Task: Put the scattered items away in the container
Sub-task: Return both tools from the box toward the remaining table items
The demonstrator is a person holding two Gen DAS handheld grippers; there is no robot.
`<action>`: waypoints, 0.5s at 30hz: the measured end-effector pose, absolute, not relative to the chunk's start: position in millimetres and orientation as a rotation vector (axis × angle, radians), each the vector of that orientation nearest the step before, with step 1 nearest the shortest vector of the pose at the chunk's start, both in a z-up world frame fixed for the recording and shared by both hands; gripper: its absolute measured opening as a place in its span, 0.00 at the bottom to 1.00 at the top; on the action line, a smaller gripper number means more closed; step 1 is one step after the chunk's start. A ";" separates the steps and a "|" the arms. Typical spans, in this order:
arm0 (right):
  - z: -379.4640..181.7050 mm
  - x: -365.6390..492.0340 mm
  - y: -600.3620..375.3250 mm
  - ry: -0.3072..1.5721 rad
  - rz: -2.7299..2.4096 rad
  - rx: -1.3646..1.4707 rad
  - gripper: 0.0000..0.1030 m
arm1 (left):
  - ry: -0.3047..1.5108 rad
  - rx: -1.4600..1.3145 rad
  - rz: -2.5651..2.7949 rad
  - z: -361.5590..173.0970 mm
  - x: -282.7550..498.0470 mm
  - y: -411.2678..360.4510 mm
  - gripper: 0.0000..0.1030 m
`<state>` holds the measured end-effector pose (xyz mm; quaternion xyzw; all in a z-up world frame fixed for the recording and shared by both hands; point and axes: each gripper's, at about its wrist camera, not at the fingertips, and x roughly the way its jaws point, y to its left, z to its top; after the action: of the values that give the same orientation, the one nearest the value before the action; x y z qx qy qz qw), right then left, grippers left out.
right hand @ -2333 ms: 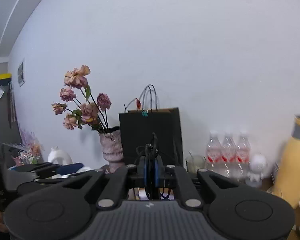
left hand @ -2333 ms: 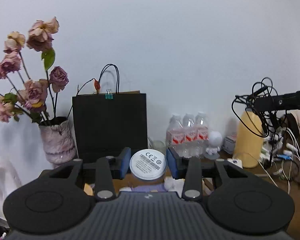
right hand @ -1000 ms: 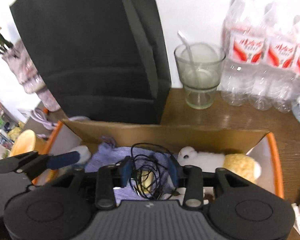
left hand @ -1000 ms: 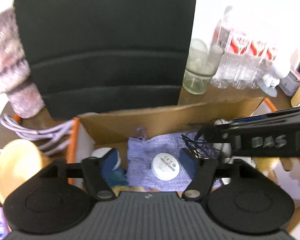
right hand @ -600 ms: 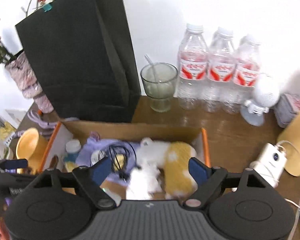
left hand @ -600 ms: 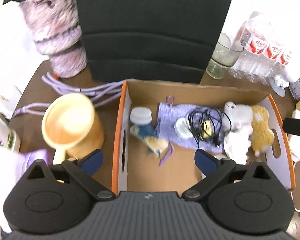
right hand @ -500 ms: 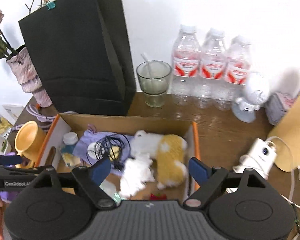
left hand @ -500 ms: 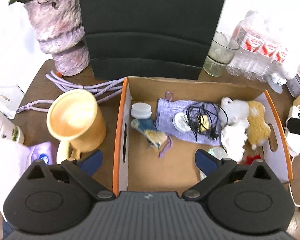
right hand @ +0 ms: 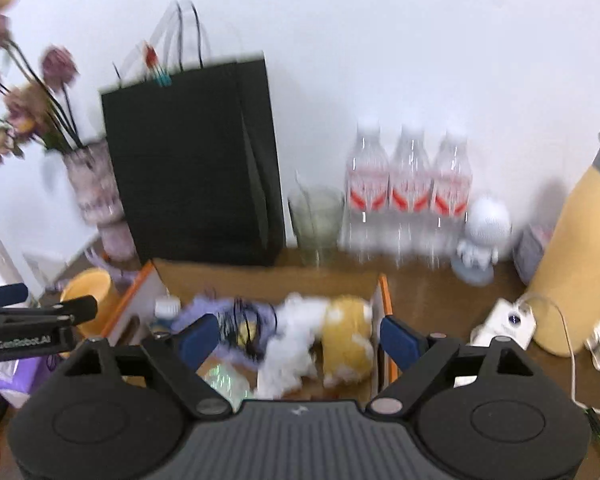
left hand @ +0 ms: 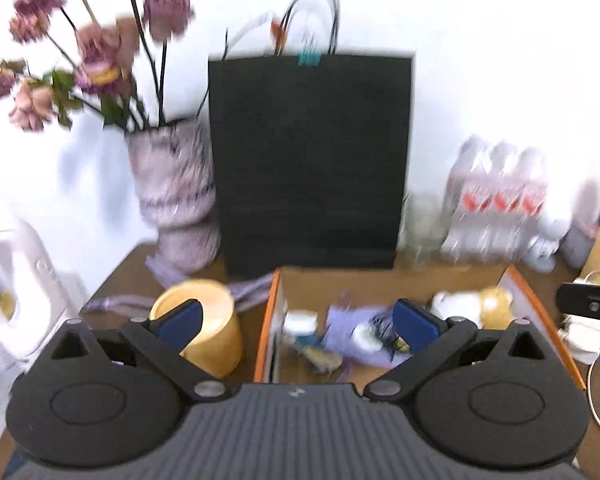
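Cardboard box (left hand: 388, 280) with orange edges stands on the surface (right hand: 428, 292) before the black paper bag (left hand: 312, 160), and it holds the plush toy (right hand: 346, 336), the black cable (right hand: 248, 320) and the purple cloth (left hand: 346, 330). Both the left hand-held gripper (left hand: 296, 320) and the right hand-held gripper (right hand: 296, 338) are wide open and hold nothing. I think the yellow cup (left hand: 204, 330) just beside the box may tip if a gripper sweeps low near it.

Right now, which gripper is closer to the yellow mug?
The left gripper. One of its fingers overlaps the yellow mug beside the box. The right gripper hangs over the box's far end from the mug.
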<state>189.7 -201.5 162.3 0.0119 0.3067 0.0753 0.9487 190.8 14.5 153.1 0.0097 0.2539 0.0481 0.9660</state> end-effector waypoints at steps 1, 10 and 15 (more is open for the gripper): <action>156.0 182.9 -202.8 0.582 0.154 0.033 0.85 | 0.476 0.019 0.083 146.9 184.3 14.3 1.00; 130.6 143.5 -212.8 0.407 0.197 0.147 0.85 | 0.305 0.030 0.083 111.8 144.7 14.5 1.00; 113.7 100.1 -210.1 0.381 0.229 0.105 0.85 | 0.376 0.079 0.044 104.9 101.0 20.1 1.00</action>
<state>100.1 -210.1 113.7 0.0519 0.1890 0.1137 0.9740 101.0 20.1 104.9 0.0394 0.1868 0.0220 0.9814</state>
